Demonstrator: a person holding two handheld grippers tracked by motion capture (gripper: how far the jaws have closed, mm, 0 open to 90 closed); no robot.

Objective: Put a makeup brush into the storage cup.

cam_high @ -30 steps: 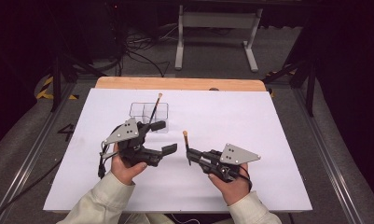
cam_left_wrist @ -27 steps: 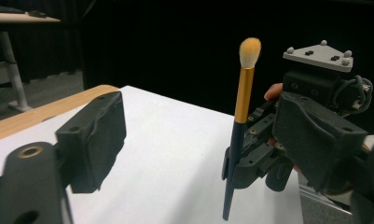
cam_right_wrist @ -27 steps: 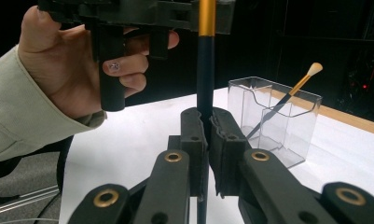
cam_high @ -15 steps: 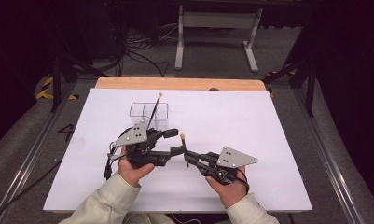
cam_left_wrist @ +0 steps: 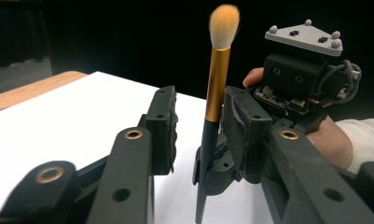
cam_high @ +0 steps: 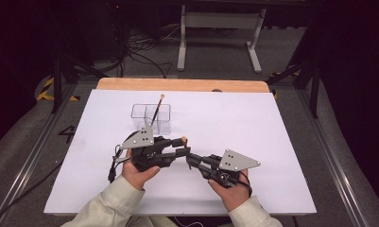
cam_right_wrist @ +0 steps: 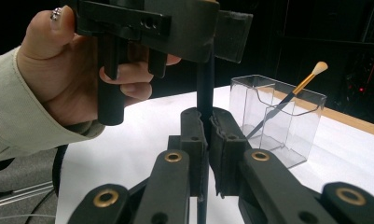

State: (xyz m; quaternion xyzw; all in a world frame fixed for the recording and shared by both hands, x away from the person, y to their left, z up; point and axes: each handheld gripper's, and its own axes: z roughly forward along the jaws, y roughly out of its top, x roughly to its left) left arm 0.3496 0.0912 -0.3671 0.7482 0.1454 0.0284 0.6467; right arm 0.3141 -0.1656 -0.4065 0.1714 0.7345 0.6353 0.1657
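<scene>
The right tongs (cam_high: 191, 159) were clenched on the black handle of a makeup brush with a gold ferrule and a pale orange-tipped bristle head (cam_left_wrist: 216, 88), holding it upright over the white sheet covering the desk (cam_high: 272, 127). In the right gripper view, the two black pads (cam_right_wrist: 194, 135) pressed together around the dark shaft (cam_right_wrist: 204, 79), which rose straight up between them.

The left tongs (cam_high: 181, 150) were released, their jaws standing apart on either side of the brush; in the left gripper view the handle stood in the gap, close by the right-hand pad (cam_left_wrist: 243, 121), though I could not tell whether it touched. From above, the two tongs met nose to nose near the middle of the desk, the brush tip showing between them.

Farther back on the sheet stood a clear plastic two-compartment holder (cam_high: 151, 117), and a second brush of the same kind (cam_right_wrist: 292, 95) leaned inside it, bristles up. A light wooden board (cam_high: 130, 84) edged the far side of the desk.
</scene>
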